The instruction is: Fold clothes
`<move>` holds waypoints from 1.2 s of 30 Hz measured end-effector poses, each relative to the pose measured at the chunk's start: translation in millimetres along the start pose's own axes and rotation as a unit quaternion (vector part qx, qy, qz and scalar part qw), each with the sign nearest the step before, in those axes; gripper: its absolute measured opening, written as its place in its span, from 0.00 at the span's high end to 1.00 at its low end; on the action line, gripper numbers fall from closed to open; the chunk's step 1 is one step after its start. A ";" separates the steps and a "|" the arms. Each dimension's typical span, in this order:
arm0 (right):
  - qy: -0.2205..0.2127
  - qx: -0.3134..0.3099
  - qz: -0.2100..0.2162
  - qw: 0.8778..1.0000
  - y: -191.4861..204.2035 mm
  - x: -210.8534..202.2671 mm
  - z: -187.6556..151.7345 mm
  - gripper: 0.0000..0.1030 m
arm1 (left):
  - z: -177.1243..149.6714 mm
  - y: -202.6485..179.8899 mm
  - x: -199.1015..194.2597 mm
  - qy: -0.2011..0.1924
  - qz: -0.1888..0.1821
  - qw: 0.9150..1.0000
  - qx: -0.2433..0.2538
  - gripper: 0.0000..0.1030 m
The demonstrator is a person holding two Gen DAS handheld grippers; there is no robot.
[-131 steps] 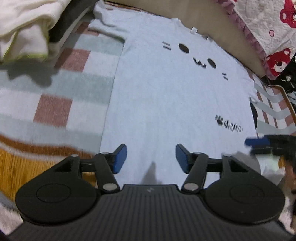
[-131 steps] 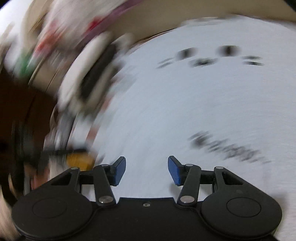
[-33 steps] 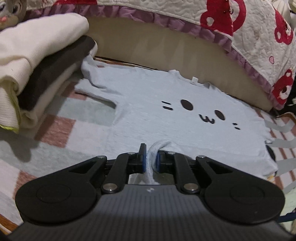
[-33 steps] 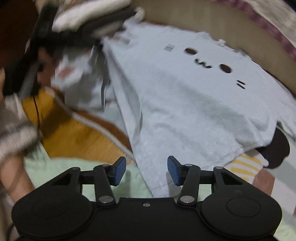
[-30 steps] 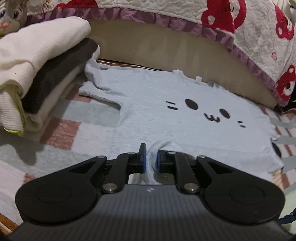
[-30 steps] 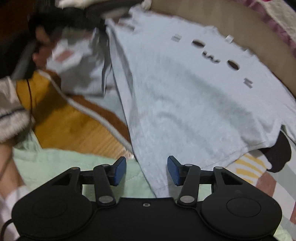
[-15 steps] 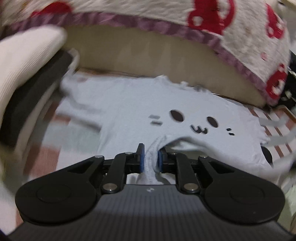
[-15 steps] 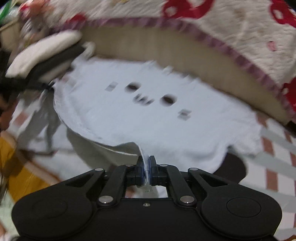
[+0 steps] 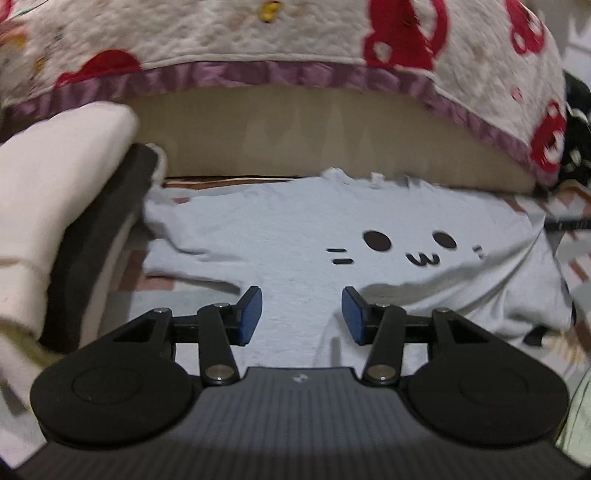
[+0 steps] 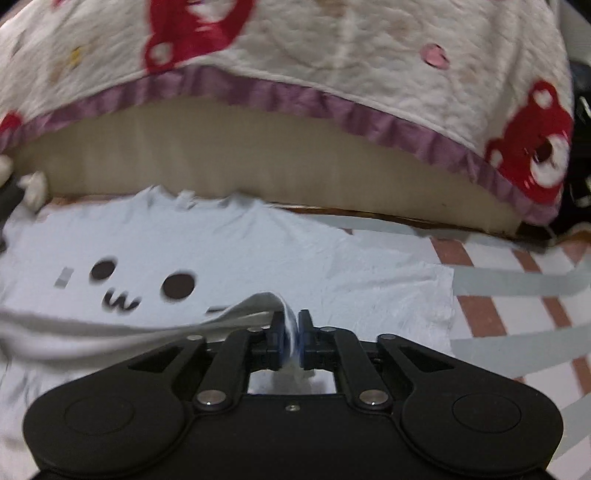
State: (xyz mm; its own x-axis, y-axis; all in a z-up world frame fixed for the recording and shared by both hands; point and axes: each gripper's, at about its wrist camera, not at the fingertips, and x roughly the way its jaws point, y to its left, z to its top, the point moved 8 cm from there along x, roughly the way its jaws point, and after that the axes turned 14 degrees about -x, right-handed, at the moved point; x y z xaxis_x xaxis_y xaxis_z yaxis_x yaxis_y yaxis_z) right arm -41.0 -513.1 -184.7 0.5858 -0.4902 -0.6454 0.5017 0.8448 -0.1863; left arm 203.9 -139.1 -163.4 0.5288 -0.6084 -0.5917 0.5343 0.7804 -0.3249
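Observation:
A pale grey T-shirt (image 9: 295, 229) with a black cat-face print lies on a checked rug, its lower part folded up over the chest. My left gripper (image 9: 301, 314) hovers open just above the folded cloth, nothing between its blue pads. In the right wrist view the same T-shirt (image 10: 258, 243) spreads out ahead, and my right gripper (image 10: 291, 341) is shut on its hem, which stretches away to the left as a lifted band.
A stack of folded cream and dark clothes (image 9: 62, 221) rises at the left. A beige bed base (image 9: 314, 144) under a quilt with red bears (image 9: 258, 33) blocks the far side. The checked rug (image 10: 517, 295) extends to the right.
My left gripper has opened and let go of the hem it was holding. The right gripper stays shut on the hem and has carried it further up over the shirt.

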 end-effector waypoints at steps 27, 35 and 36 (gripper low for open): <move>0.096 0.197 0.152 0.964 -7.5 9.0 -69.5 0.46 | -81.0 -20.0 23.8 0.061 0.097 0.975 0.189 0.28; 0.120 0.168 0.166 0.964 6.5 32.2 -73.7 0.44 | -53.5 36.9 32.4 0.040 0.174 0.980 0.083 0.54; 0.115 0.167 0.167 0.965 6.1 34.2 -72.1 0.45 | -49.3 40.5 28.5 0.038 0.168 0.983 0.063 0.54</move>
State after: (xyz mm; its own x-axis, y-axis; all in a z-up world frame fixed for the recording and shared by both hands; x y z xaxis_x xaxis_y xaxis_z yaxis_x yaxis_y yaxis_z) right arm -63.8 -509.2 -261.3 0.6129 -0.1104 -0.7824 0.5096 0.8119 0.2847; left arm 208.0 -117.8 -229.8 0.6405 -0.3037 -0.7054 0.4183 0.9083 -0.0113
